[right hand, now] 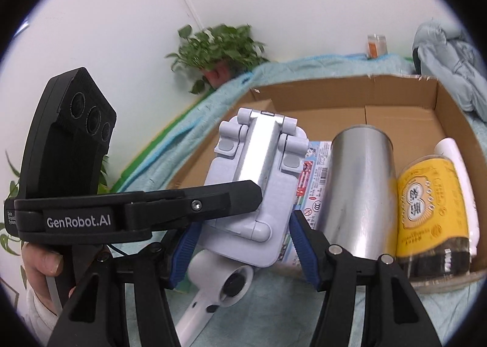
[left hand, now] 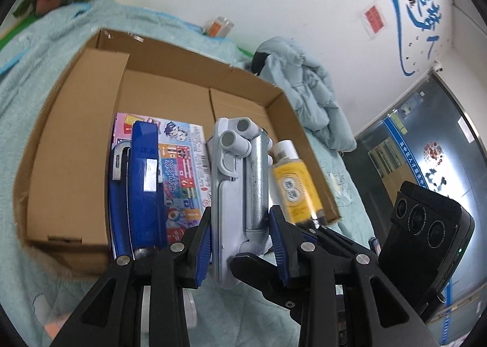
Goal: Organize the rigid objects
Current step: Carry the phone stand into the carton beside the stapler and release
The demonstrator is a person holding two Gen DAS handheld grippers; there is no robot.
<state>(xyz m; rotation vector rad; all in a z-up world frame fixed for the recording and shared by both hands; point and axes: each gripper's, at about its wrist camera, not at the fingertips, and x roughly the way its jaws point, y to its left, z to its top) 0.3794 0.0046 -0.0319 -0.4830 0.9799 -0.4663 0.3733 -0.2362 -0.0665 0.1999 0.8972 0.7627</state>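
Note:
A pale grey folding phone stand [left hand: 234, 194] is held edge-on between my left gripper's [left hand: 240, 237] blue pads, over the near edge of an open cardboard box [left hand: 76, 133]. In the right wrist view the same stand [right hand: 258, 188] shows flat-faced between my right gripper's [right hand: 243, 243] blue pads, which sit at its lower sides; the left gripper's black finger [right hand: 146, 210] crosses in front. The box holds a blue stapler [left hand: 143, 182], a colourful booklet [left hand: 185, 170], a steel can [right hand: 356, 191] and a yellow-labelled bottle [right hand: 426, 207].
A white hair dryer [right hand: 213, 292] lies on the teal blanket [left hand: 30, 88] under the stand. A pale blue jacket [left hand: 310, 91] lies beyond the box. A potted plant [right hand: 216, 51] and an orange jar [right hand: 376, 45] stand by the wall.

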